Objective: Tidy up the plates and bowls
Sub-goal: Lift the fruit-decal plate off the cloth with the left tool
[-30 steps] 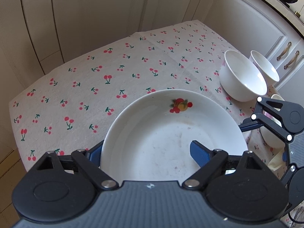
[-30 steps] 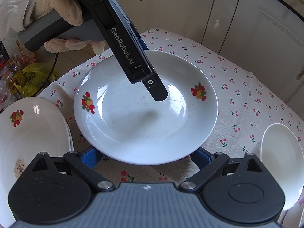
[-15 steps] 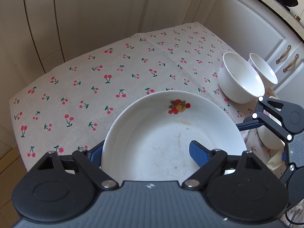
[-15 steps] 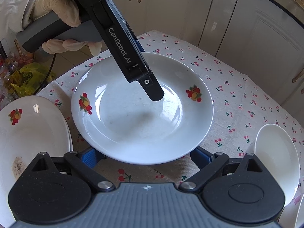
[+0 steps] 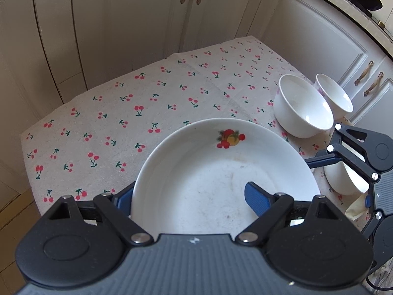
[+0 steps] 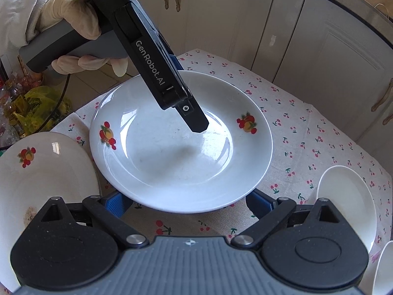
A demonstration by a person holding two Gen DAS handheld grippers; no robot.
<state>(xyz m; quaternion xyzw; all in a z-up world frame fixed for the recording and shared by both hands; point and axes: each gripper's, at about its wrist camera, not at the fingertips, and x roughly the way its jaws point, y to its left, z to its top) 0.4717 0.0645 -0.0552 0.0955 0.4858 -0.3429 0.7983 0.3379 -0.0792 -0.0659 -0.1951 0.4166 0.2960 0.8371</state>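
Left gripper [image 5: 189, 193]: jaws about half open and clamped on the near rim of the fruit-print plate [image 6: 176, 162]. One blue finger [image 5: 258, 198] lies inside the dish; the other is tucked under the rim at 9 o'clock. A gloved hand [image 6: 73, 19] holds the gripper's handle, entering the right wrist view from 11 o'clock. The plate is tilted, its near edge off the cherry-print tablecloth [image 5: 122, 123]. Right gripper [image 6: 186, 202]: jaws wide apart, gripping nothing, with both blue fingertips hidden beneath the plate's near edge; cannot tell whether they touch it. Second fruit-print plate [image 6: 44, 179] sits just beside the held one at 8 o'clock in the right wrist view, with brown residue near its lower edge. In the left wrist view, two white bowls [image 5: 302, 113] stand side by side at 2 o'clock, and a third bowl [image 5: 343, 182] is at 3 o'clock, partly behind the right gripper. Cream cabinet doors [image 5: 135, 24] lie beyond the table.
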